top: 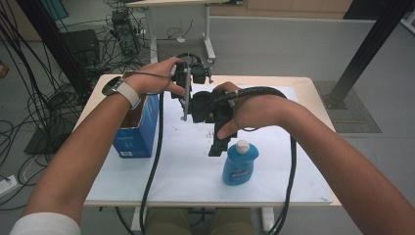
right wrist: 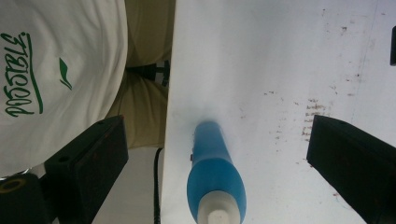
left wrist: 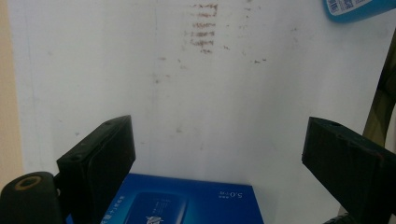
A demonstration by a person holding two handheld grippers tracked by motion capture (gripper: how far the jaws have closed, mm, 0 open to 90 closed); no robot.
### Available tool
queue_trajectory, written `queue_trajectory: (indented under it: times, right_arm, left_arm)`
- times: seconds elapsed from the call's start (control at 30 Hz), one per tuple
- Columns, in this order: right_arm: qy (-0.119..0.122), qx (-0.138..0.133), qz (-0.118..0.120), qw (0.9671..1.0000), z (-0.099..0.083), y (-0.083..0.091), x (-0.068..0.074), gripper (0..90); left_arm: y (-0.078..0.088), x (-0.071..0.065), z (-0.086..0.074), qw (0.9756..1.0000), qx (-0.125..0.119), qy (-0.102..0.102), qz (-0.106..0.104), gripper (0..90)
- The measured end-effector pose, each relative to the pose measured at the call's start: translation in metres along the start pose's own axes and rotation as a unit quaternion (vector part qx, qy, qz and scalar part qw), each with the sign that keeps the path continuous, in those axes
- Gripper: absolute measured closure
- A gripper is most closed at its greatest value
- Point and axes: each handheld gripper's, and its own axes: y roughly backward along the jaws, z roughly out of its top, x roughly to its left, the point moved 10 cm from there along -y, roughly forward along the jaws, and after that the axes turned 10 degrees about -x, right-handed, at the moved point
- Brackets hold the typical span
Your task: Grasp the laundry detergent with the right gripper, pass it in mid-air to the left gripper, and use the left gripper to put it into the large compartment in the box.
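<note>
A blue bottle (top: 241,164) with a white cap stands upright on the white sheet (top: 186,166) near the table's front. My right gripper (top: 219,143) hangs just behind and above it, pointing down. In the right gripper view the jaws stand wide open (right wrist: 217,135), with the bottle (right wrist: 215,177) below and between them, untouched. An open-topped blue box (top: 136,131) stands at the left of the table. My left gripper (top: 187,100) is held over the back middle of the sheet, right of the box. Its jaws are open (left wrist: 217,140) above a corner of the box (left wrist: 187,200).
The sheet carries small brown marks (left wrist: 203,28) in its middle. The beige table edge (top: 306,85) shows around the sheet. Thick black cables (top: 155,147) trail from both grippers over the front edge. Behind the table are another desk, floor cables and a black post (top: 364,49).
</note>
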Motion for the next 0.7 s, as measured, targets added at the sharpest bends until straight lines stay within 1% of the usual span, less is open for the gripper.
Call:
queue_trajectory:
  times: [0.1,0.17,0.2,0.23,0.27,0.53,0.7]
  right_arm:
    - [0.0,-0.003,-0.001,1.0,-0.003,0.001,0.0,5.3]
    - [0.005,-0.007,-0.002,1.0,-0.004,0.002,-0.001,5.1]
    - [0.012,-0.011,-0.003,0.9999,-0.005,0.003,-0.002,5.0]
    - [0.012,-0.013,-0.004,0.9998,-0.006,0.003,-0.002,5.1]
    - [0.013,-0.016,-0.004,0.9998,-0.008,0.003,-0.002,5.0]
    - [0.026,-0.024,-0.003,0.9994,-0.017,0.004,-0.003,5.2]
    - [0.032,-0.04,-0.004,0.9987,-0.026,0.011,-0.002,5.2]
  left_arm:
    - [0.0,0.0,0.001,1.0,-0.002,0.001,0.0,9.9]
    - [0.0,-0.001,0.001,1.0,0.0,0.0,0.002,10.0]
    - [-0.001,-0.001,0.001,1.0,-0.002,-0.001,0.003,9.9]
    - [-0.001,-0.002,0.001,1.0,0.0,-0.001,0.001,9.9]
    - [-0.002,-0.002,0.001,1.0,-0.004,0.001,0.002,10.0]
    - [-0.004,-0.003,0.001,0.9999,-0.004,0.011,0.003,9.9]
    - [-0.005,-0.004,0.004,0.9998,-0.004,0.017,0.003,10.0]
